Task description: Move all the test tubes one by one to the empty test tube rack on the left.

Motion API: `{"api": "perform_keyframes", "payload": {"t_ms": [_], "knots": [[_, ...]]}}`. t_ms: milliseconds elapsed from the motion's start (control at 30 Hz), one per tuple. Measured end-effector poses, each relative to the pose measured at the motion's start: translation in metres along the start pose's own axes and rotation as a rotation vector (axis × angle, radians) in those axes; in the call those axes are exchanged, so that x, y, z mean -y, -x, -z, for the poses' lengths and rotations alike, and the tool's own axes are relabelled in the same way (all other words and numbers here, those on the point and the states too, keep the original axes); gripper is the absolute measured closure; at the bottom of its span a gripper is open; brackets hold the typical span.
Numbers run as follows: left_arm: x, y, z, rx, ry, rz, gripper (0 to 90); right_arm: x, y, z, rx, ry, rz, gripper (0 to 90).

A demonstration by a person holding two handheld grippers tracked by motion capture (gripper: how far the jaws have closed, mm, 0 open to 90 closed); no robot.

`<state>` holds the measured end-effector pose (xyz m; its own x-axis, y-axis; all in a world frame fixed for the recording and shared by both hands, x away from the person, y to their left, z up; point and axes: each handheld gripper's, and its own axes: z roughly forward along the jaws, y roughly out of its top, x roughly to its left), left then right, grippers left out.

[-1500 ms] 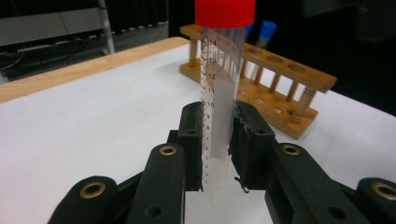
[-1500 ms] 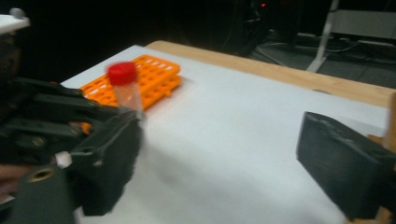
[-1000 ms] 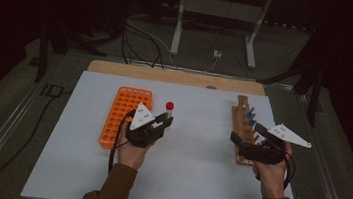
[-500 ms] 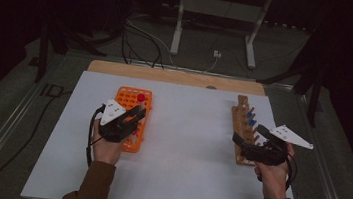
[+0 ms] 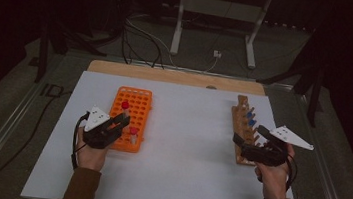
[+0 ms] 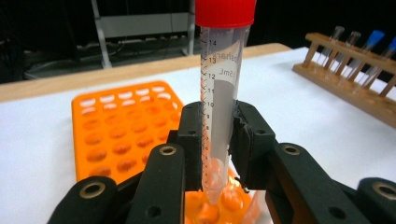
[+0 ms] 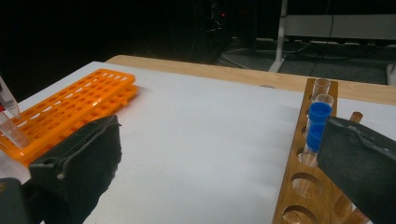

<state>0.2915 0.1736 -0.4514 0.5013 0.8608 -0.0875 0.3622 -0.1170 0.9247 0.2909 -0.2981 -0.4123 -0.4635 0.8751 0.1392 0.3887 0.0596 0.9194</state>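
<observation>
The red-capped tube (image 6: 219, 107), clear plastic with printed graduations, stands upright at the centre of the left gripper view, clamped at mid-body by the left gripper (image 6: 218, 140), its tapered tip just above or perhaps already entering a hole of the orange rack (image 6: 121, 135), presumably for seating. That rack is a moulded plastic grid. At the right of the high view, the right gripper (image 5: 249, 140) waits wide open beside the wooden rack (image 5: 240, 122) of blue-capped tubes (image 7: 317, 122).

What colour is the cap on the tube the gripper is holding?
Red; the cap shows best in the left gripper view.
</observation>
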Motion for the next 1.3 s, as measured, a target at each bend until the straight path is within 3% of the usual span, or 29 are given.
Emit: {"api": "perform_keyframes", "payload": {"t_ms": [233, 400, 733, 867, 1067, 1300], "knots": [[0.018, 0.000, 0.000, 0.009, -0.039, 0.018, 75.2, 0.001, 0.000, -0.001, -0.003, -0.004, 0.003, 0.2], [0.027, 0.005, -0.002, 0.011, -0.092, -0.025, 75.2, 0.001, -0.001, -0.001, -0.006, -0.004, 0.002, 0.3], [0.038, 0.008, -0.002, 0.024, -0.170, -0.066, 75.4, 0.002, 0.000, -0.002, -0.009, -0.007, 0.003, 0.3], [0.042, 0.010, -0.006, 0.020, -0.225, -0.092, 75.7, 0.003, 0.000, -0.003, -0.008, -0.013, 0.006, 0.3], [0.043, 0.008, -0.006, 0.031, -0.217, -0.075, 72.5, 0.004, 0.000, -0.004, -0.006, -0.016, 0.012, 0.3], [0.043, 0.006, 0.002, 0.047, -0.186, -0.037, 52.7, 0.004, 0.003, -0.004, -0.005, -0.021, 0.003, 0.3]]}}
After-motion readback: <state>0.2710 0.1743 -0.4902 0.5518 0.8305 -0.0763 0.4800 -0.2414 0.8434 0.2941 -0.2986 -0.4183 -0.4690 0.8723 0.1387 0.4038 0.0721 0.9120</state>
